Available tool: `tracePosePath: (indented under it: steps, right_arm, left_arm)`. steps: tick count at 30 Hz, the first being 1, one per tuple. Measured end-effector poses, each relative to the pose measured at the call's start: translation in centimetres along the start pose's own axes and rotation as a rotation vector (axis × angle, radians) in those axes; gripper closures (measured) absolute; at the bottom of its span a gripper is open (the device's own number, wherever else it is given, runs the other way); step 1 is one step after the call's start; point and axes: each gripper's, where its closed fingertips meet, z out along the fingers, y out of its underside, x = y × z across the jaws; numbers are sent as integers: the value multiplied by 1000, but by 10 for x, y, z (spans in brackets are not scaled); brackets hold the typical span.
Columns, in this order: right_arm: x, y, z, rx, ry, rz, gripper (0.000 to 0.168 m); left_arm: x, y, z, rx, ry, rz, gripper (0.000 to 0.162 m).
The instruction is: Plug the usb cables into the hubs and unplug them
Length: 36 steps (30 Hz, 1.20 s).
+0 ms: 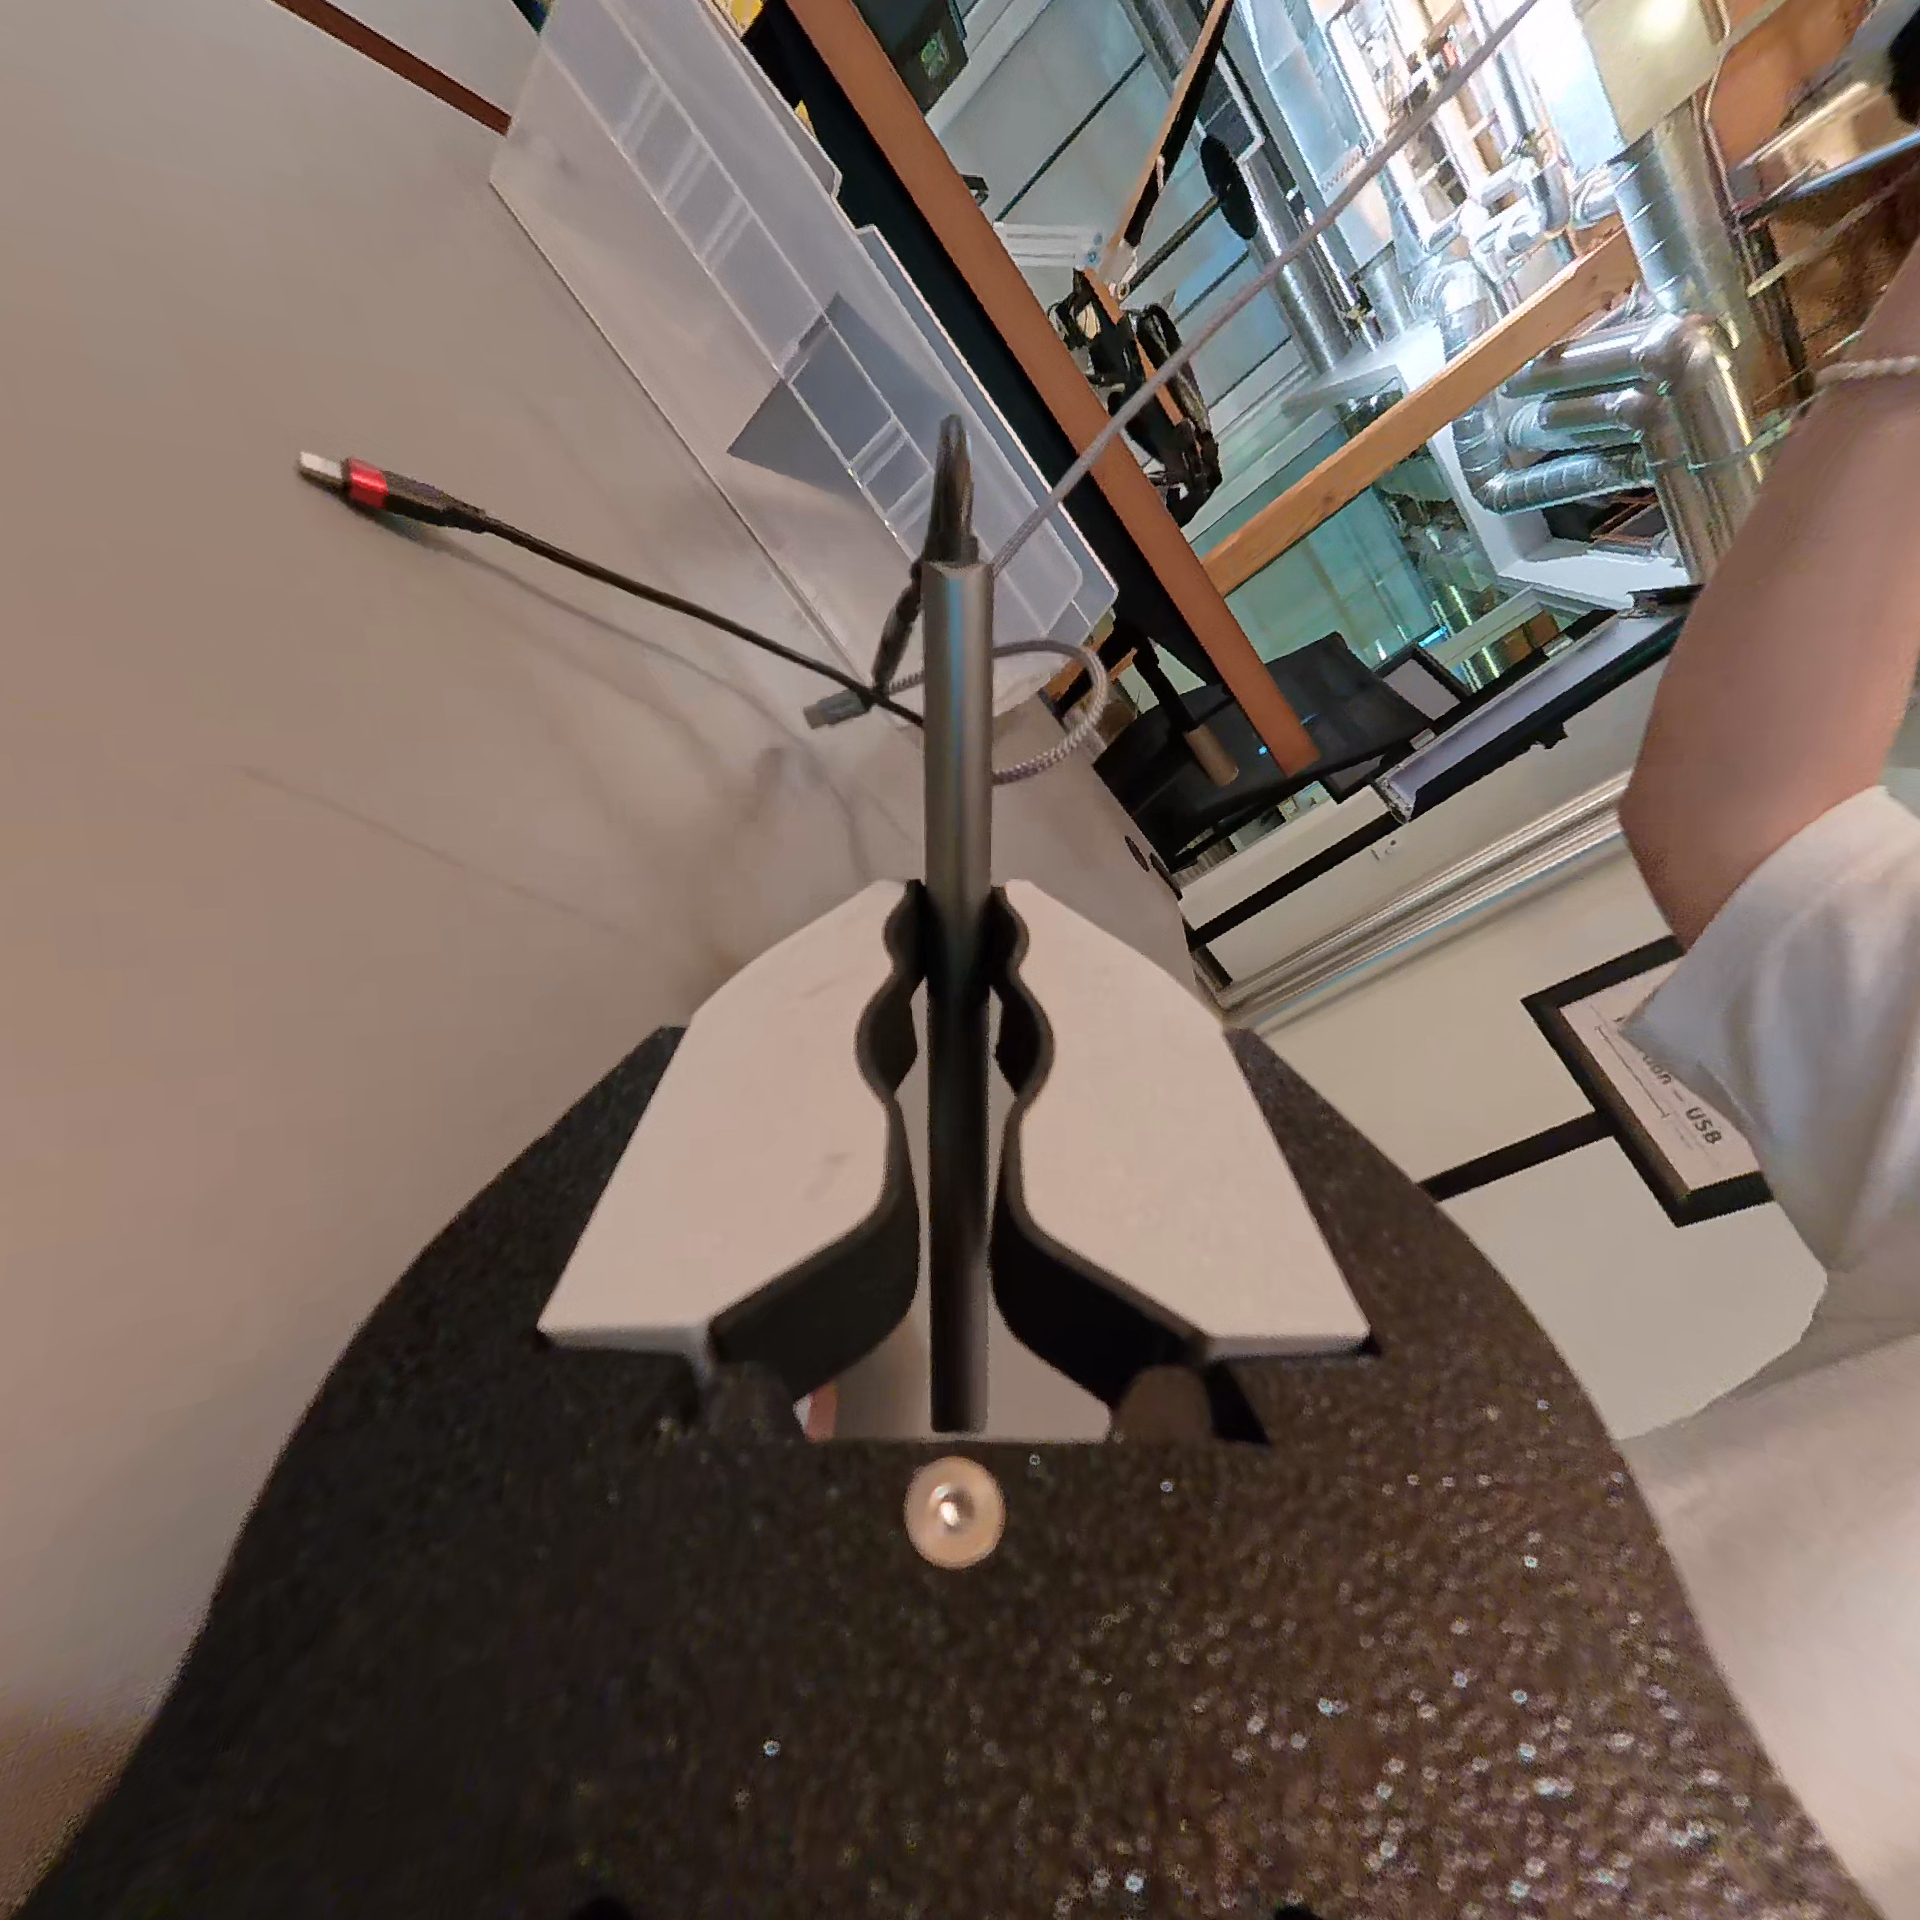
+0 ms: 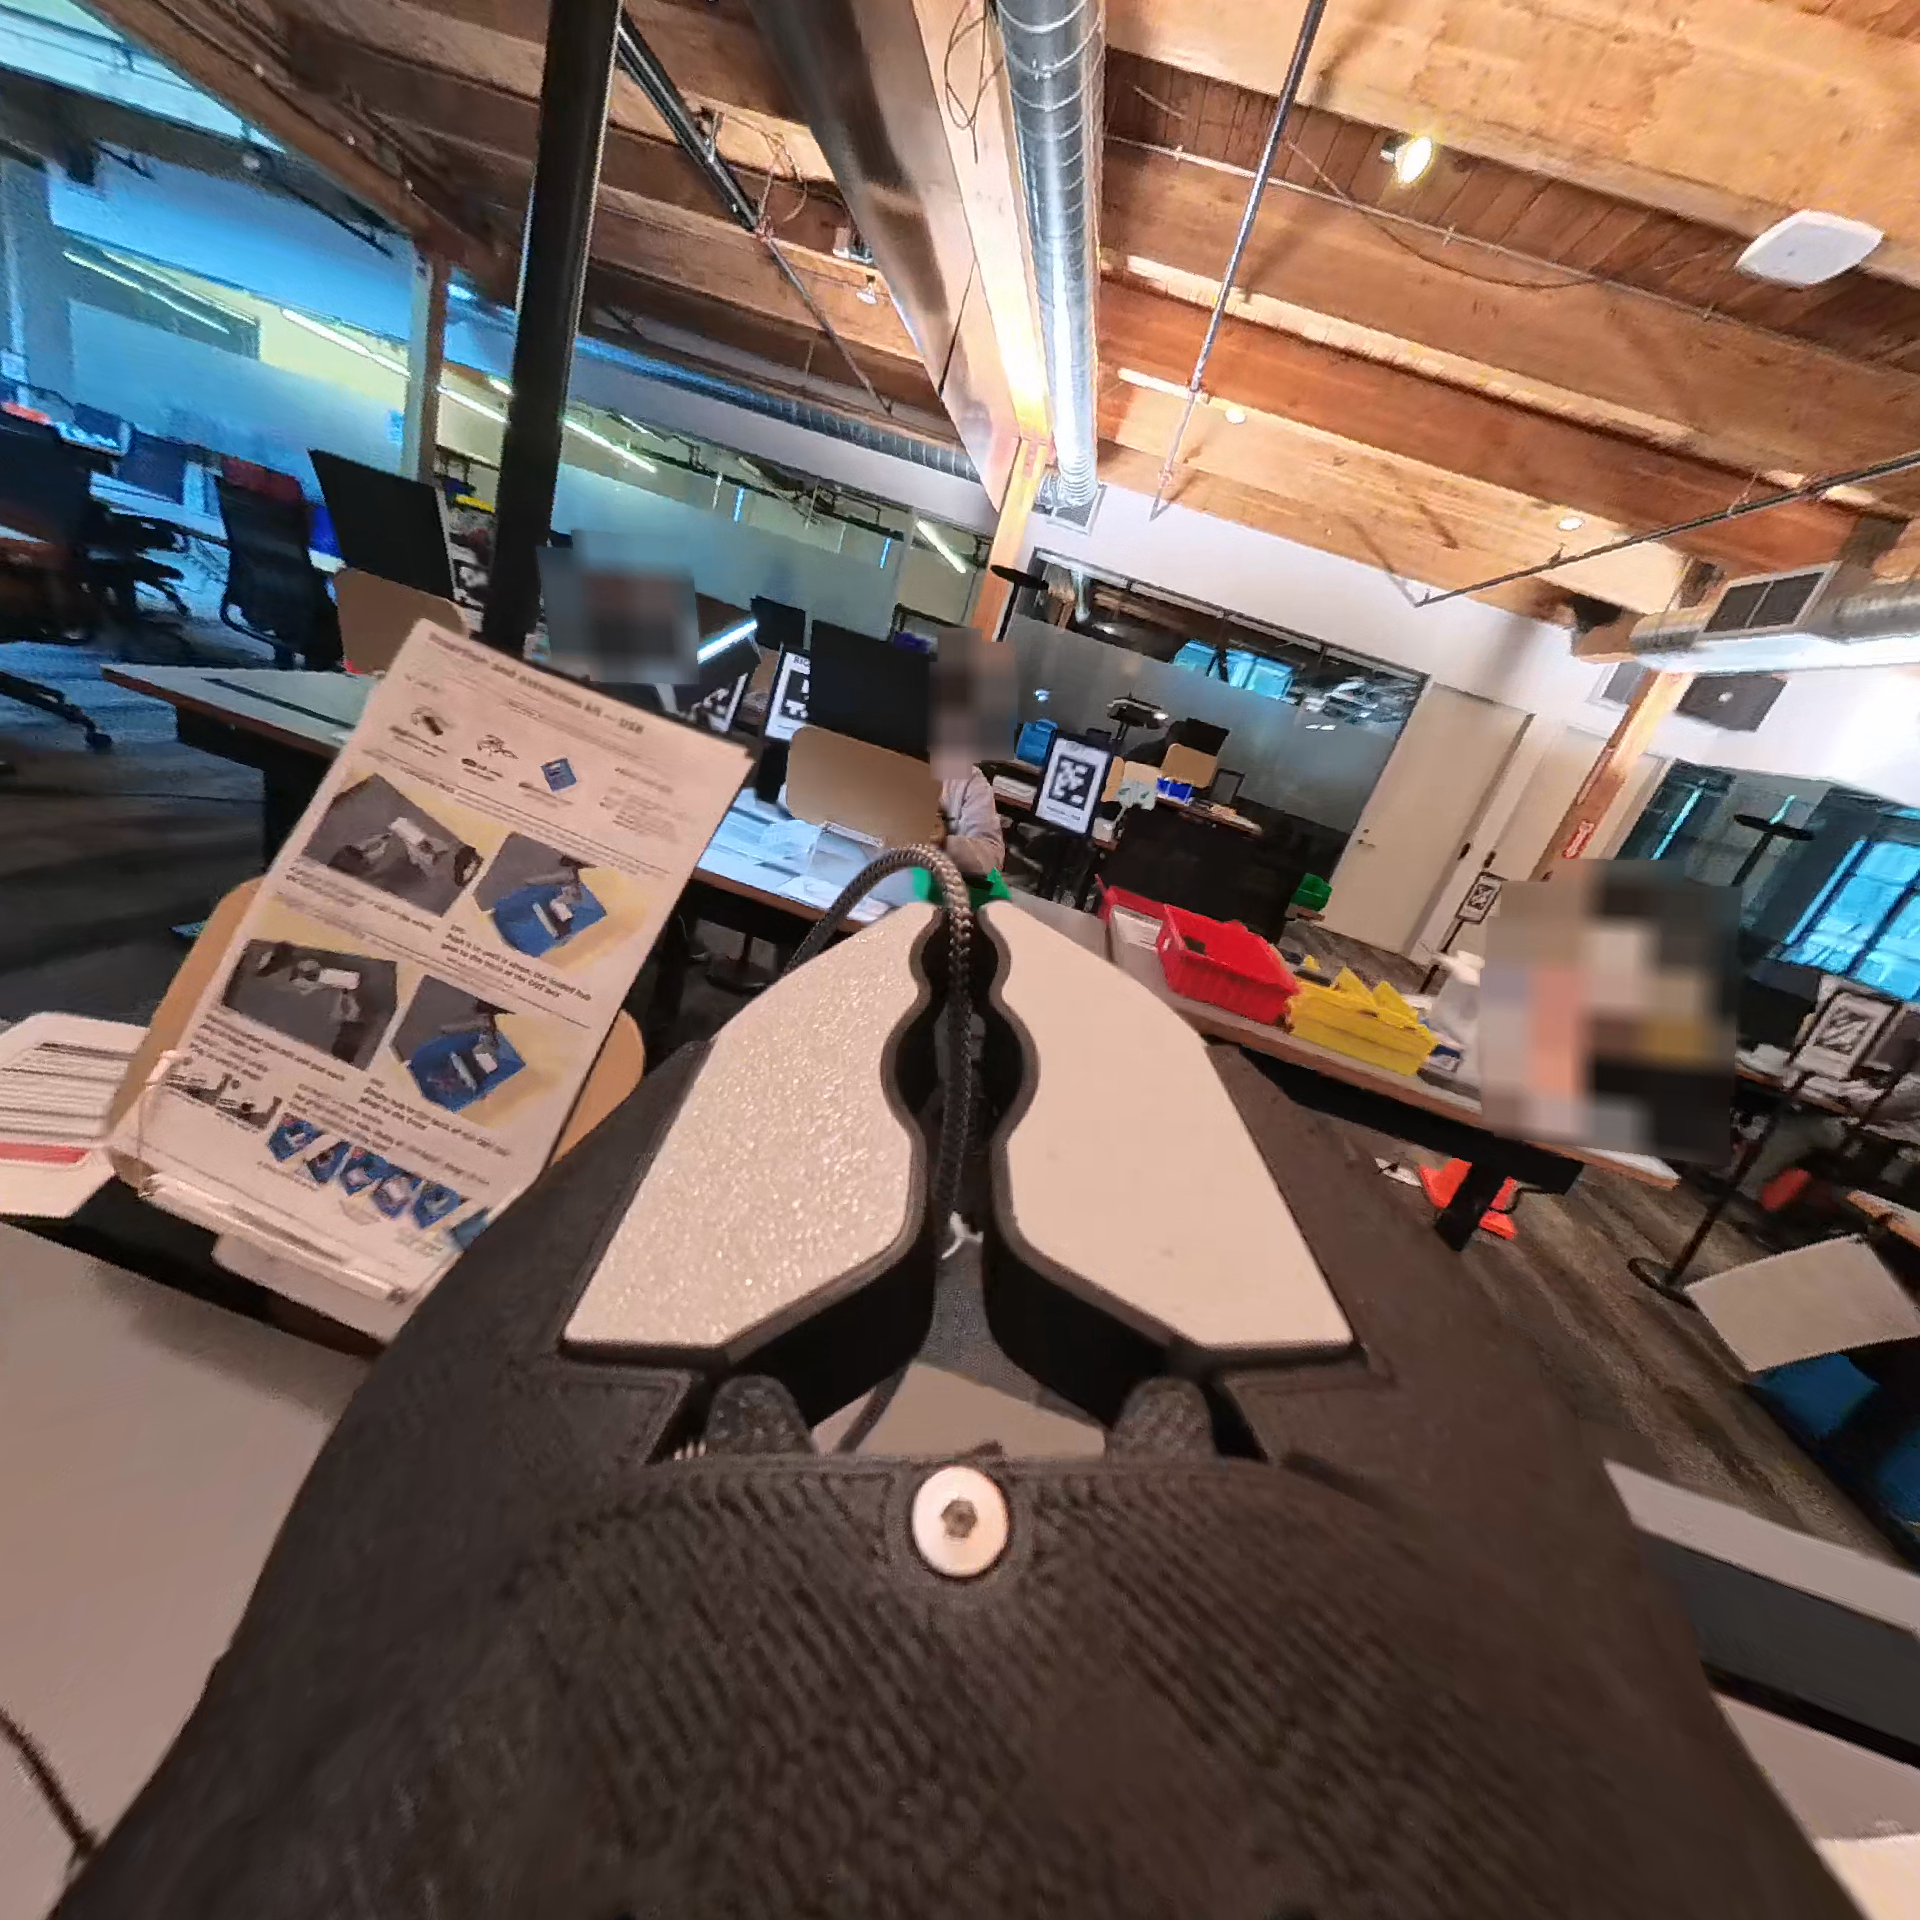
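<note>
Left claw [image 1: 954, 914] clamped on slim grey hub [image 1: 954, 790], held edge-on above surface [image 1: 312, 831] | right claw [image 2: 961, 935] pinched on braided cable [image 2: 961, 997], plug hidden | red-collared USB plug [image 1: 358, 484] lay loose on surface, left of hub | step: likely plugging or unplugging braided cable, cannot tell which | next: needed plug end in line with hub's port.
</note>
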Motion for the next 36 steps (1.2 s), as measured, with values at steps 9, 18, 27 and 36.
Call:
tracePosePath:
  steps: [9, 18, 27, 36]
  right_arm:
    - [73, -71, 18, -1, 170, -79, 165]
    - [127, -79, 9, -15, 373, -174, 165]
    - [175, -134, -24, 102, 535, -146, 165]
    - [143, -104, -2, -45, 356, -141, 165]
  left_arm:
    - [1, -4, -3, 27, 33, -25, 152]
    - [-1, -2, -2, 19, 23, -33, 153]
    - [-5, -4, -3, 30, 1, -42, 152]
    - [-4, -3, -3, 25, 8, -48, 153]
